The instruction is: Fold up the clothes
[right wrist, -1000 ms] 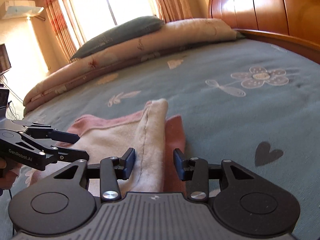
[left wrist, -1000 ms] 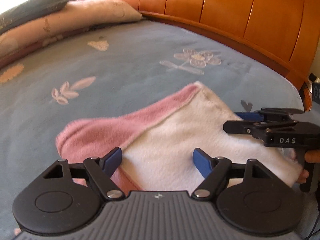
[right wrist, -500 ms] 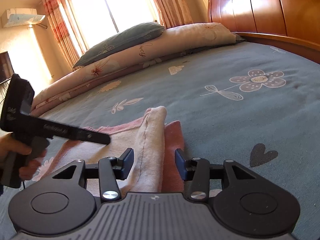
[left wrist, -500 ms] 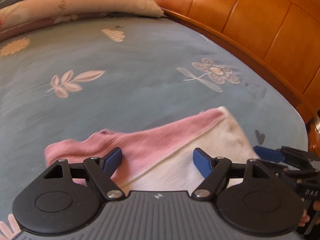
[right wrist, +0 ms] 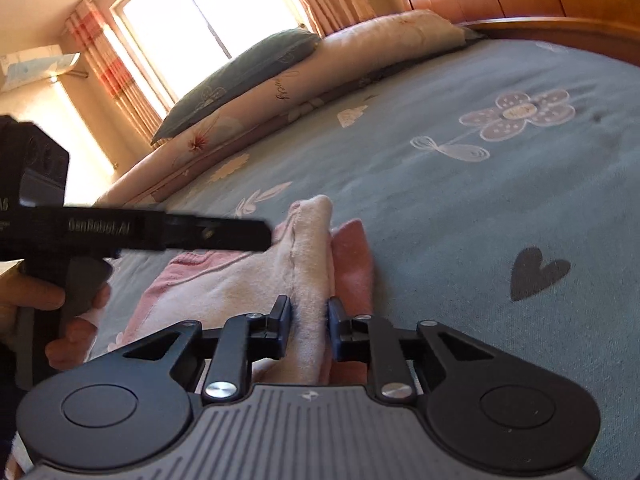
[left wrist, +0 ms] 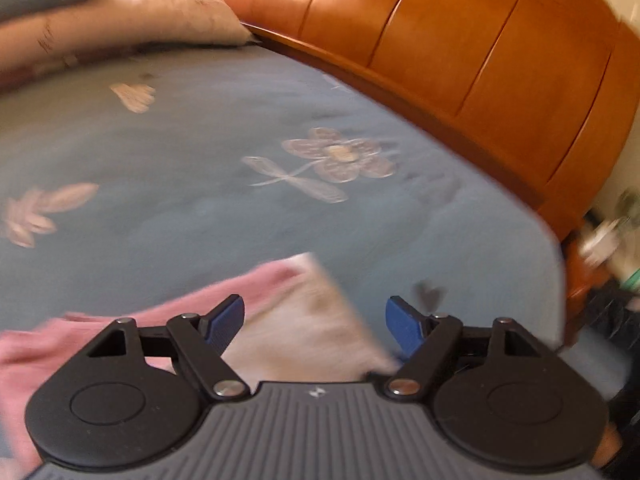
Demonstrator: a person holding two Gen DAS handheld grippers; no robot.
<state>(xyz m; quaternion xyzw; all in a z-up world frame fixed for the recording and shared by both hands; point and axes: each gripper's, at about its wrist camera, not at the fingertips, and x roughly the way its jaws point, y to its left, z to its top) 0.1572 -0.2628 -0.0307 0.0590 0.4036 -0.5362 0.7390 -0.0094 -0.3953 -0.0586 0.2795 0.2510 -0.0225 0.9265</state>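
A fluffy garment, pink outside and cream-white inside (left wrist: 296,332), lies folded on the blue bedspread (left wrist: 200,184). In the blurred left wrist view, my left gripper (left wrist: 314,324) hovers open above the garment's cream corner, with nothing between its blue pads. In the right wrist view the garment (right wrist: 248,276) shows a raised cream fold running toward the camera. My right gripper (right wrist: 309,320) is shut on that fold, with cloth filling the narrow gap. The left gripper (right wrist: 262,234) appears there side-on, held by a hand (right wrist: 44,300) above the garment's left part.
A wooden headboard (left wrist: 500,80) runs along the bed's far and right side. Pillows and a rolled quilt (right wrist: 304,76) lie along the far edge near a bright curtained window (right wrist: 192,28). The bed's right corner drops off toward blurred clutter (left wrist: 608,240).
My right gripper's fingers have closed from open onto the cream fold. My left gripper has lifted and swung right, so the garment now sits lower in its view.
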